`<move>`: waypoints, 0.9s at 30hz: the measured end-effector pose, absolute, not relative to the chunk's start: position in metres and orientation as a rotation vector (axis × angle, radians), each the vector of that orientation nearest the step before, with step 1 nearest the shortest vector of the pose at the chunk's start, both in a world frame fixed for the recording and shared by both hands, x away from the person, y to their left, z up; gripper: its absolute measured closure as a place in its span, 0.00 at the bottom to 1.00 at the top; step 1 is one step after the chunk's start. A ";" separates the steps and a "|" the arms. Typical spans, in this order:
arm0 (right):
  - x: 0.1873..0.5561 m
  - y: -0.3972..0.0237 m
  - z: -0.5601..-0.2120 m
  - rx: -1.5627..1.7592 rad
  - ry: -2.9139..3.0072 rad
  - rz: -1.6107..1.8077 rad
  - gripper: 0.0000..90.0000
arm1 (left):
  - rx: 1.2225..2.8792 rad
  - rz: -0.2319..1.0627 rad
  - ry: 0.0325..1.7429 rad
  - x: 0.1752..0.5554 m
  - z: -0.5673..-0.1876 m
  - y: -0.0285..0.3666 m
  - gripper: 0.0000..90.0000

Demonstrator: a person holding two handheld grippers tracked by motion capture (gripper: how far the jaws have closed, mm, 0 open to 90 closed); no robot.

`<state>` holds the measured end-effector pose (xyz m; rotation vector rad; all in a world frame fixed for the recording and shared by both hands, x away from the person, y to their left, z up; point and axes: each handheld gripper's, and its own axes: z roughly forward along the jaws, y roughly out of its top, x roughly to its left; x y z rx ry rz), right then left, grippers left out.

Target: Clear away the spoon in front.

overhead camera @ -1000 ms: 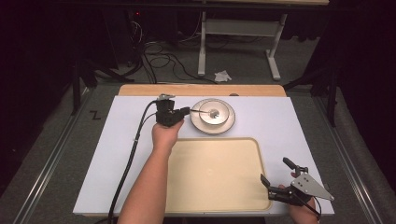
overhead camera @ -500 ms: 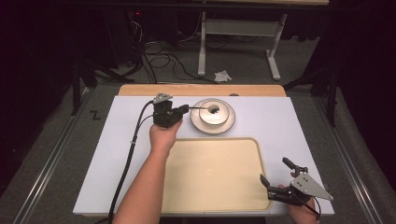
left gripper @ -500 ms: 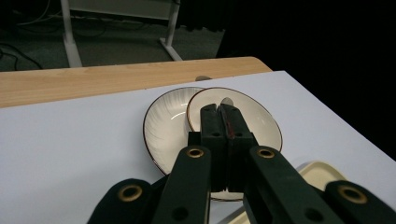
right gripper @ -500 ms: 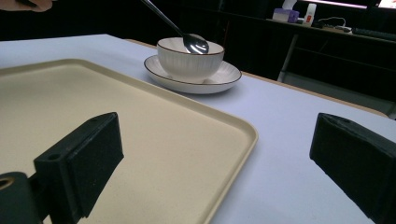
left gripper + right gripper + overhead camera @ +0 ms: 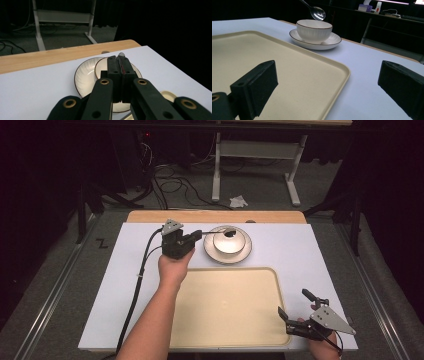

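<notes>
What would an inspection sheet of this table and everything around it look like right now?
Surface: white table top with a wooden strip along its far edge.
Job's things: spoon held in the air above a white bowl; the bowl stands on a saucer; a beige tray lies bare on the near side.
Clutter: nothing seen on the table; a crumpled white scrap lies on the floor beyond it.
Grippers: left gripper shut on the spoon's handle; right gripper open, resting at the tray's near right corner.
Cables: a black cable trails from the left gripper toward the person; loose cables lie on the floor.
Surroundings: dark room, grey floor, a white table frame beyond.
</notes>
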<state>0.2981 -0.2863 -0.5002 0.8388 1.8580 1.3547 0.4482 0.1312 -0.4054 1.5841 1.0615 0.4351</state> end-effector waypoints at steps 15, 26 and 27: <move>0.298 -0.284 -0.500 0.825 1.859 1.345 0.04 | 1.574 0.495 0.954 0.388 -0.404 0.152 1.00; 0.298 -0.283 -0.499 0.816 1.859 1.331 0.04 | 1.531 0.461 0.937 0.337 -0.425 0.181 1.00; 0.298 -0.283 -0.499 0.817 1.860 1.332 0.04 | 1.528 0.456 0.936 0.333 -0.428 0.184 1.00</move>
